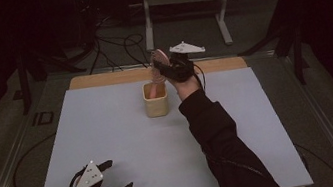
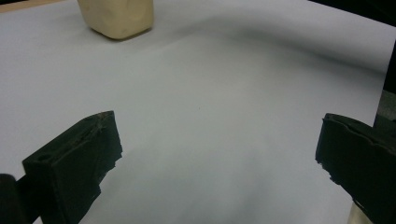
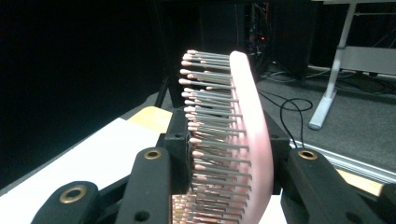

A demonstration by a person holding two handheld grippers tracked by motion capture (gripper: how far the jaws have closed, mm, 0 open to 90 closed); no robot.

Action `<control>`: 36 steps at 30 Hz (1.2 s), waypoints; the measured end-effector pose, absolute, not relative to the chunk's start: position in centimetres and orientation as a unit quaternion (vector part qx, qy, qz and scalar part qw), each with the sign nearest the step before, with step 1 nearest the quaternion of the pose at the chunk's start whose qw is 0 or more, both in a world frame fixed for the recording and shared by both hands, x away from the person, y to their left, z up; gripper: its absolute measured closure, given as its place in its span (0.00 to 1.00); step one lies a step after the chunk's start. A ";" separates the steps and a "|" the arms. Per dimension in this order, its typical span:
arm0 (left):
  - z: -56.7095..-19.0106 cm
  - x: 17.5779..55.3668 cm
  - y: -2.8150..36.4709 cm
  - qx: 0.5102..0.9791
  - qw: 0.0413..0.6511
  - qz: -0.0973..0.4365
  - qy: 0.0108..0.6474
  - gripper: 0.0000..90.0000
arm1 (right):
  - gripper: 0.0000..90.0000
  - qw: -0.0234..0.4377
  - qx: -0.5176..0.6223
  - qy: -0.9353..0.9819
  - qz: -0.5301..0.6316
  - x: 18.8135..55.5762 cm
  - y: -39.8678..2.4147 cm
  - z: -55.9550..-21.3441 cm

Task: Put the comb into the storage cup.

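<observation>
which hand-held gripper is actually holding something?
The right hand-held gripper, up over the cream cup: its jaws are shut on the pink hairbrush. The left hand-held gripper sits open over bare white table.

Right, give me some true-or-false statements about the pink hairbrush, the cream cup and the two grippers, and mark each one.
1. The right gripper clamps a pink bristled hairbrush. True.
2. The brush's lower end is in the cream square cup. True.
3. The left gripper holds the cup. False: its jaws are open with nothing between them, near the table's front edge.
4. The cup lies tipped over. False: it stands upright on the white table sheet.
</observation>
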State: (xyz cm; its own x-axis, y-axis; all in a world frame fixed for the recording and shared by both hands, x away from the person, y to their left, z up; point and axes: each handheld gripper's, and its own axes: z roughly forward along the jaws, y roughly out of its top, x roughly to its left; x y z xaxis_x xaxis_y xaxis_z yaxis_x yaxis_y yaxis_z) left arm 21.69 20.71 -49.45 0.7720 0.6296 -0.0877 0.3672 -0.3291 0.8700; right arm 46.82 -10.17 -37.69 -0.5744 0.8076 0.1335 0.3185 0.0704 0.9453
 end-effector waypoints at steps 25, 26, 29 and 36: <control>-49.6 21.8 20.8 0.801 0.494 0.130 0.312 0.00 | 0.72 0.190 0.430 0.695 0.545 47.5 -10.5 -39.7; -49.6 21.8 20.8 0.801 0.494 0.130 0.312 0.00 | 0.72 0.185 0.435 0.693 0.545 47.6 -10.5 -40.1; -49.6 21.8 20.8 0.802 0.493 0.129 0.312 0.00 | 0.72 0.181 0.437 0.691 0.547 47.6 -10.6 -40.3; -49.7 21.8 20.8 0.802 0.493 0.127 0.313 0.00 | 0.71 0.180 0.436 0.697 0.541 47.7 -10.8 -40.2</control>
